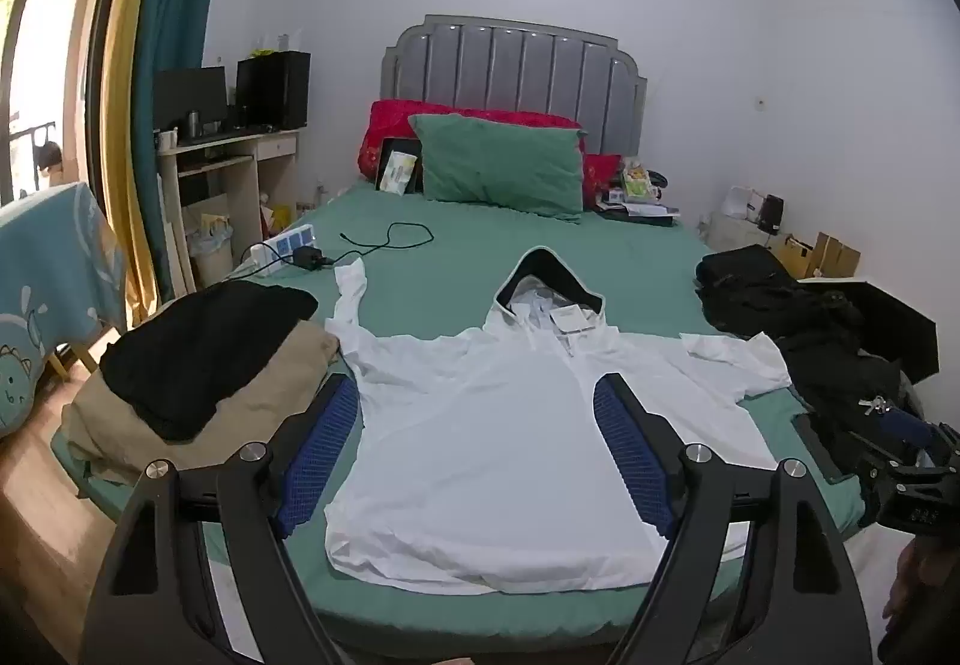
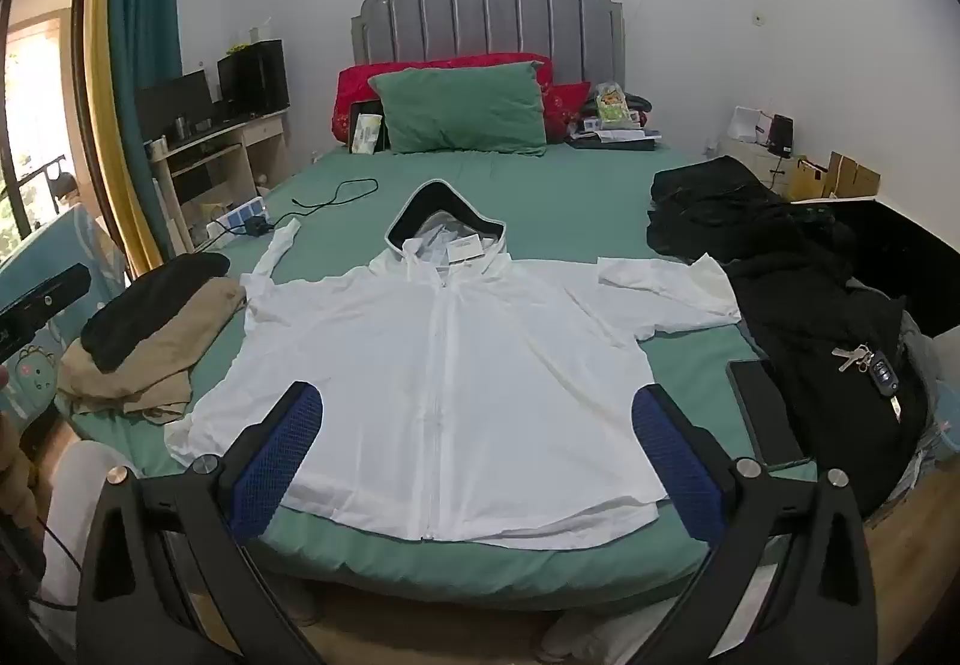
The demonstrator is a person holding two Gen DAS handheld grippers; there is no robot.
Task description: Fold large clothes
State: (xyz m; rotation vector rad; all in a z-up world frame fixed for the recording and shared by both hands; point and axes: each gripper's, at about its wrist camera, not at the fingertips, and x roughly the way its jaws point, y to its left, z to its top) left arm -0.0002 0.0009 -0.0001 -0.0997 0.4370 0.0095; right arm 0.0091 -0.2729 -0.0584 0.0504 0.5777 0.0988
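Left wrist view: the left gripper hangs above the foot of a bed, its blue-padded fingers spread wide with nothing between them; below lies a white hooded jacket, front side up on the green sheet, hood toward the headboard, one sleeve stretched up and to the left, the other bent short at the right; a pile of black and tan clothes sits just beside the jacket at the left edge of the bed, a heap of black garments at the right; a green pillow leans on red pillows near the headboard, and a power strip with a black cable lies on the sheet beyond the long sleeve.

Right wrist view: the right gripper hovers over the jacket's lower half, its fingers likewise wide apart and gripping nothing; the jacket's zip runs down the middle, its hem near the foot of the bed; a set of keys rests on the black garments at the right, with a dark tablet just beside them on the sheet; the black and tan pile lies at the left.
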